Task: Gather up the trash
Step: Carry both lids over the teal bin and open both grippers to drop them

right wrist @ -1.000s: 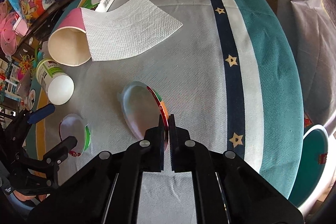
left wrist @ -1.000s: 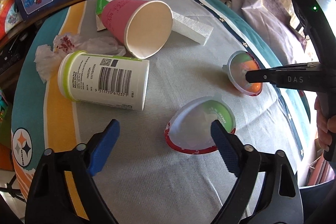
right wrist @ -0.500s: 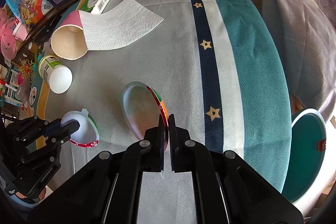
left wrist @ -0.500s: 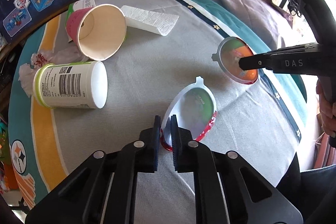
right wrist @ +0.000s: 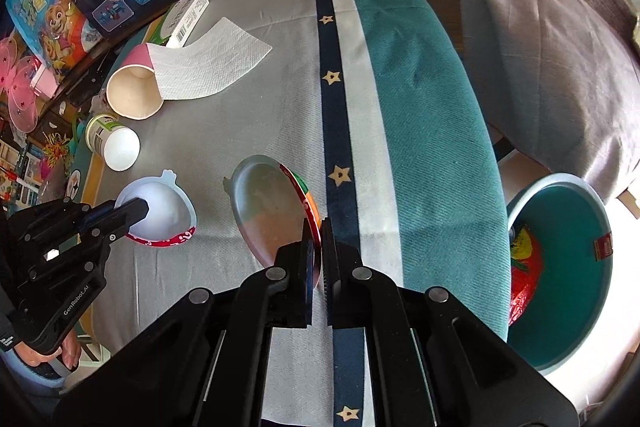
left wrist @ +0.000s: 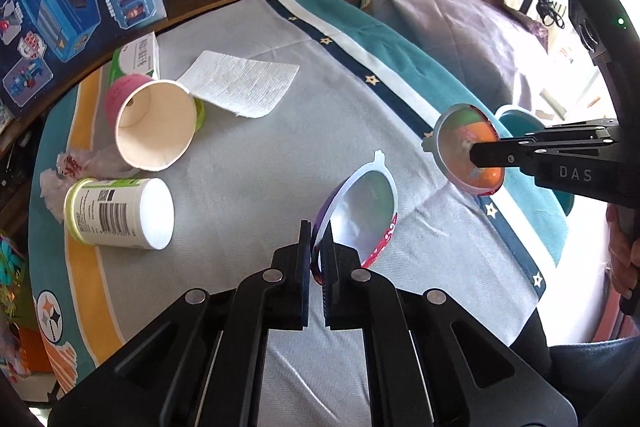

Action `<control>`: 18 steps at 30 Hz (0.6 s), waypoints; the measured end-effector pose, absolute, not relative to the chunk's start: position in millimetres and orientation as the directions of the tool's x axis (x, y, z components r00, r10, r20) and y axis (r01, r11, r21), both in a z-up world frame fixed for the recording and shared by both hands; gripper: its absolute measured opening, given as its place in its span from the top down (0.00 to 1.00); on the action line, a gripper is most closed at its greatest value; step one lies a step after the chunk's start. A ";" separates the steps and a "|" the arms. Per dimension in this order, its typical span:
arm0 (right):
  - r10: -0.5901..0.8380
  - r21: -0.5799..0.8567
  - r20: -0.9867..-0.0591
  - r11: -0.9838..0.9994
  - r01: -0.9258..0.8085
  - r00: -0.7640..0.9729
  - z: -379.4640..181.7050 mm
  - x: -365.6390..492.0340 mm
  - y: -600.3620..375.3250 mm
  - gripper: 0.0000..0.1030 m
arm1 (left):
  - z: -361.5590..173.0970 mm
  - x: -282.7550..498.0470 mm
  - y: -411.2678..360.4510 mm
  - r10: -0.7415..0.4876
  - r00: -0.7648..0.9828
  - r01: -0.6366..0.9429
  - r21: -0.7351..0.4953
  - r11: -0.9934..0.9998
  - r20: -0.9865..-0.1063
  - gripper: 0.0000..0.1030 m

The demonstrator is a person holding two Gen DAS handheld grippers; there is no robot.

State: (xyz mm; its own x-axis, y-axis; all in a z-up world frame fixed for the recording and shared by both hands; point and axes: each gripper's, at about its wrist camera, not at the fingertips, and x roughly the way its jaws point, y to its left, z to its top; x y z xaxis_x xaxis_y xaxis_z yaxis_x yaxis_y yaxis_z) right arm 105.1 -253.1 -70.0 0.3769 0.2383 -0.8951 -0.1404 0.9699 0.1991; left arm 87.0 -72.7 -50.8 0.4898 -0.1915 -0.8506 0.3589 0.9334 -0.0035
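Two grippers are each holding one piece of trash above the table.

- The table (right wrist: pixel 432 99), draped in a woven cloth with teal, white and navy star stripes, is carrying the rest of the litter towards its far left edge.
- The teal bin (right wrist: pixel 568 347), round and smooth-walled, is waiting just off the table's right edge.
- The pink paper cup (left wrist: pixel 154 125) and the white tub (left wrist: pixel 120 213) are lying on their sides; both look light and crushable, best gripped at the rim.
- The paper napkin (left wrist: pixel 240 89) is draping limply over the cup.
- The right gripper (right wrist: pixel 322 255) is pinching the orange-printed lid (right wrist: pixel 272 207) by its thin edge.
- The left gripper (left wrist: pixel 318 259) is clamping the red-rimmed lid (left wrist: pixel 360 211) likewise; both lids look light, thin and flexible.
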 end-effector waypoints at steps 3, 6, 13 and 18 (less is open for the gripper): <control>0.236 0.208 -0.888 0.972 -0.113 0.395 -66.5 97.8 -274.1 0.96 | -45.2 87.3 -92.4 -0.199 0.492 0.390 0.010 0.921 -0.848 0.95; 0.227 0.213 -0.883 0.974 -0.081 0.410 -64.1 90.5 -296.5 0.96 | -40.7 87.3 -114.9 -0.212 0.490 0.425 0.019 0.905 -0.846 0.95; 0.196 0.219 -0.878 0.976 0.003 0.437 -61.1 69.8 -353.0 0.96 | -33.7 84.0 -166.0 -0.260 0.466 0.507 0.014 0.862 -0.846 0.95; 0.171 0.224 -0.869 0.973 0.061 0.464 -56.5 50.2 -392.8 0.96 | -31.8 82.7 -202.2 -0.287 0.444 0.555 0.009 0.832 -0.849 0.95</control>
